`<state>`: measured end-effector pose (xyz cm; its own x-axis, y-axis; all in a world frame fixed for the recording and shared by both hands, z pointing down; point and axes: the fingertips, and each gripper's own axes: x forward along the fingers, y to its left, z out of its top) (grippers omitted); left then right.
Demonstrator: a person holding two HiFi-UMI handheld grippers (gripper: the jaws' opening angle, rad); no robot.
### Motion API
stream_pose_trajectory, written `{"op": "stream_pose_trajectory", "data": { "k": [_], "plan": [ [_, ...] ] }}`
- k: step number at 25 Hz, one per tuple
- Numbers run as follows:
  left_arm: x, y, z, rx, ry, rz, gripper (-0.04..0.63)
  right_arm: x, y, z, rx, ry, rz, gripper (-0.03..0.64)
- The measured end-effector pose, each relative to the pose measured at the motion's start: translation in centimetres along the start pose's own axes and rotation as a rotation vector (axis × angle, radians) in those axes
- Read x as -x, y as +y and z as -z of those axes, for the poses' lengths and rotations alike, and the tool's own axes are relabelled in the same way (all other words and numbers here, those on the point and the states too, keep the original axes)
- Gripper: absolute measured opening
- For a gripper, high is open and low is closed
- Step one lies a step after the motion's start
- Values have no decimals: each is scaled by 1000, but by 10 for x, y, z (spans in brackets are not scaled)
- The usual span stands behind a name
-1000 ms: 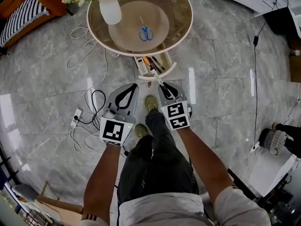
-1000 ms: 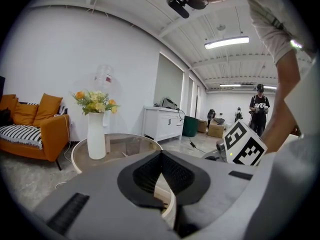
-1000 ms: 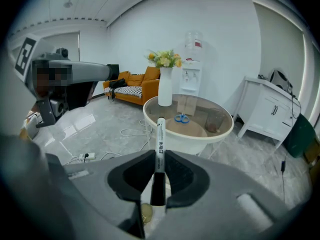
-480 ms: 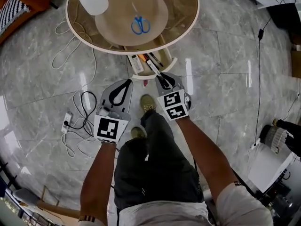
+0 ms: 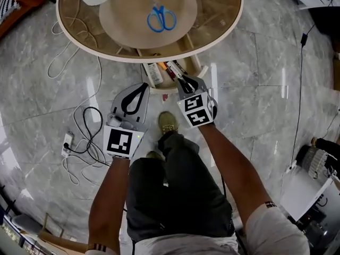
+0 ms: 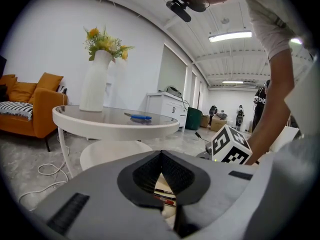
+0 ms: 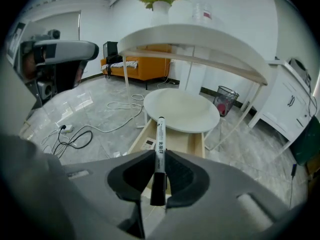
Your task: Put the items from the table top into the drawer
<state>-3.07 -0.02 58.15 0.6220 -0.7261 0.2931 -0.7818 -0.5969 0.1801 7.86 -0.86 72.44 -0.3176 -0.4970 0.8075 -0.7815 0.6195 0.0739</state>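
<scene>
Right gripper (image 7: 159, 156) pinching a marker (image 7: 160, 139) by its black end. The marker's long axis runs straight out along the jaws, white barrel leading, pointed down toward the open drawer (image 7: 198, 145) under the round table (image 5: 226, 30); in the head view its far end sits over the drawer's front edge. Left gripper (image 6: 161, 155) beside it, jaws pressed together on nothing; blue scissors (image 5: 161, 18) lie on the table top.
</scene>
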Motion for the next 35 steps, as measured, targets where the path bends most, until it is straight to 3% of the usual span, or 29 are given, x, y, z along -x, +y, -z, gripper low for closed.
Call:
{"op": "stream_pose_trajectory", "data": {
  "k": [14,25,35],
  "plan": [
    [-47,26,65,5,-33,12,0,-104,-21,43,75,129,17,62],
    [-57,44,86,7,-21,8,0,-153,-23,62,85,289,13,64],
    [-57,44,79,30,15,-8,0,-147,-17,58,64,261,-41,104]
  ]
}}
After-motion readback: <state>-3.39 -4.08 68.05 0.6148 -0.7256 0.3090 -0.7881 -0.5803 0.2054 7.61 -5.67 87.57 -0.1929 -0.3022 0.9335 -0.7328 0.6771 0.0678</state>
